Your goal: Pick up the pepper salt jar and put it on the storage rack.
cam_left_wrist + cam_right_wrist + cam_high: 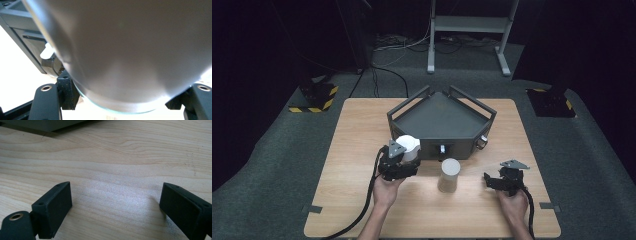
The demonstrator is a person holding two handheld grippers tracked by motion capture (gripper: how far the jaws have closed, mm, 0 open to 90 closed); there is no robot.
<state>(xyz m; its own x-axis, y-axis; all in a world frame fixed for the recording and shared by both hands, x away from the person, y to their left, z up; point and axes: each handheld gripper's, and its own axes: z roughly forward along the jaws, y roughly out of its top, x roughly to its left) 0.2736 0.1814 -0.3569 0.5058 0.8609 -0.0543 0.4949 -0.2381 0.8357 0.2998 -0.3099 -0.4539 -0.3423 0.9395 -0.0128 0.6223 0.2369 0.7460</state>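
The left gripper's [404, 159] fingers [46, 100] clamp a white cup [409, 147], tilted on its side, just in front of the dark tray [439, 117]. The right gripper's [498, 180] fingers [53, 207] stand wide apart over bare wood of the table [357, 150]. Between the two grippers, a second cup [449, 175] stands upright on the table.

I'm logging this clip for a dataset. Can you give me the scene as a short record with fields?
surface: wooden table
left hand-held gripper: shut on white cup, held near the tray's front left corner
right hand-held gripper: open, nothing between its jaws, low over bare wood
second cup: upright on the table, between the two hand-held grippers, untouched
tray: dark, angular, at the table's far middle
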